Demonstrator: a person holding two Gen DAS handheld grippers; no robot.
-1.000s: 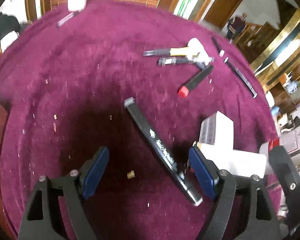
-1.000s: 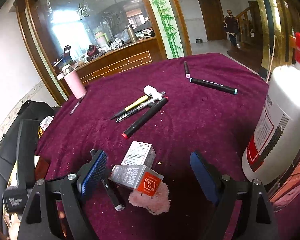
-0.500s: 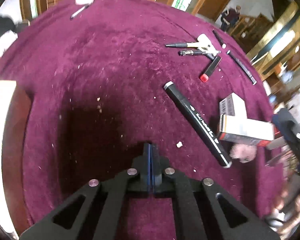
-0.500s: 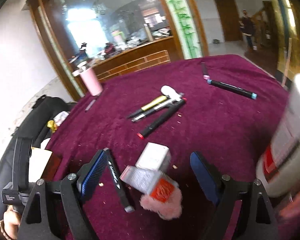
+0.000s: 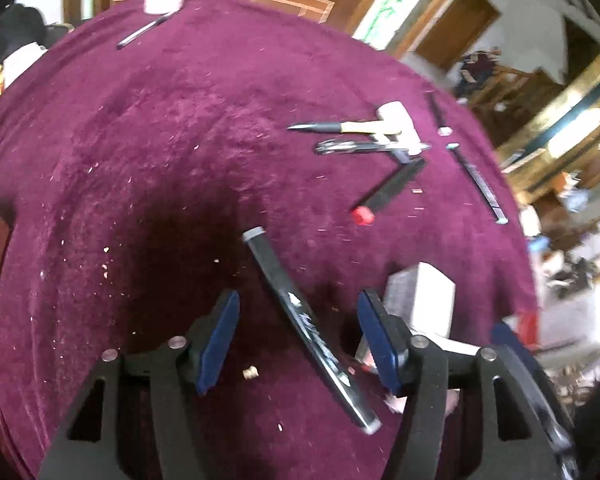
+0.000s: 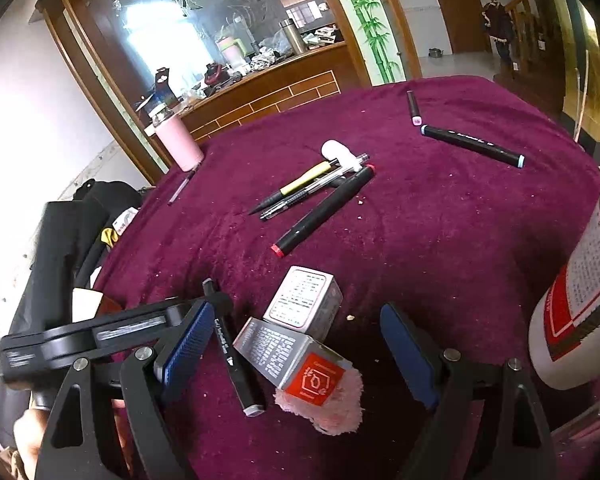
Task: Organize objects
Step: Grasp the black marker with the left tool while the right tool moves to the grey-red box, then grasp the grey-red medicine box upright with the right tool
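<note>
The left gripper (image 5: 298, 336) pointed steeply down at the purple tablecloth (image 5: 180, 152), its blue pads apart and the jaws opening. A black marker (image 5: 300, 320) lay flat on the cloth between them, slanting from a grey cap at the far end to another near the camera; neither pad touched it. Just right of the right pad sat a white box (image 5: 424, 296), blurred in this view.

The right gripper (image 6: 300, 344) had its jaws wide apart and gripped nothing. Between its fingers lay a silver box with an orange end (image 6: 296, 356), resting on a pink fluffy thing (image 6: 336, 408), with the white box (image 6: 304, 300) leaning just behind it. The black marker (image 6: 230, 344) lay just beside the left pad, and the left gripper's black frame reached in from the left edge over its far end.

Farther out on the cloth a black marker with red caps (image 6: 324, 210) lay touching a yellow pen (image 6: 296, 186) and a clear pen beside it, all meeting at a small white object (image 6: 338, 152), possibly an eraser. Well apart to the right lay a marker with blue caps (image 6: 472, 146) and a short pink-tipped one (image 6: 414, 108). A pink bottle (image 6: 178, 142) stood at the far edge, and a large white bottle with a red label (image 6: 580, 292) stood close on the right.
</note>
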